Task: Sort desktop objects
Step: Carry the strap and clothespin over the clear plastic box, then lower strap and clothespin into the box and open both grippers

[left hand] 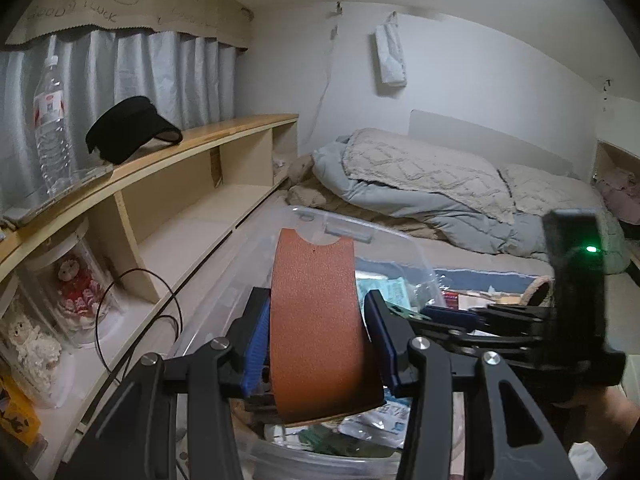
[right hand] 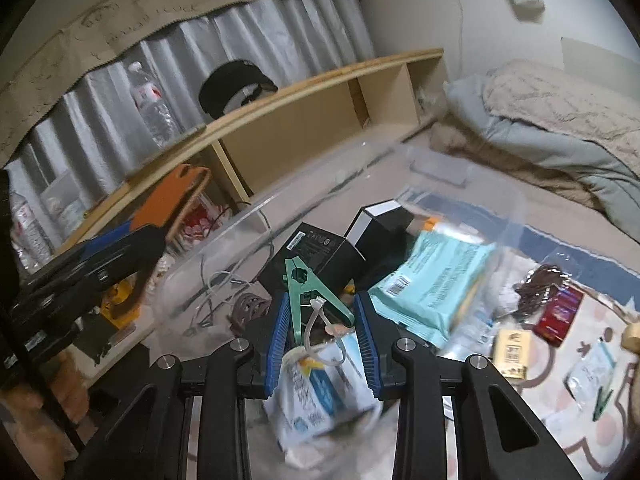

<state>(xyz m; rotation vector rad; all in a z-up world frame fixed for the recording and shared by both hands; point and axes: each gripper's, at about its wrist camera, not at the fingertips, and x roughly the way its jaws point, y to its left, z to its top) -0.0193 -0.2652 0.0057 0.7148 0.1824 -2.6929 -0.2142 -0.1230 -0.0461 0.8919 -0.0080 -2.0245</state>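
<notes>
We see the bin (right hand: 256,216) packed with boxes (right hand: 320,248) and packets (right hand: 432,280); the shelf (left hand: 208,200) beside it has room.

The orange leather sleeve (left hand: 320,332) hides the clear bin's (left hand: 224,292) contents behind it; its lower end is in shadow; the white packet (right hand: 320,392) is motion-blurred, print unreadable; the doll jar (left hand: 76,280) is partly cut off by the shelf.
</notes>
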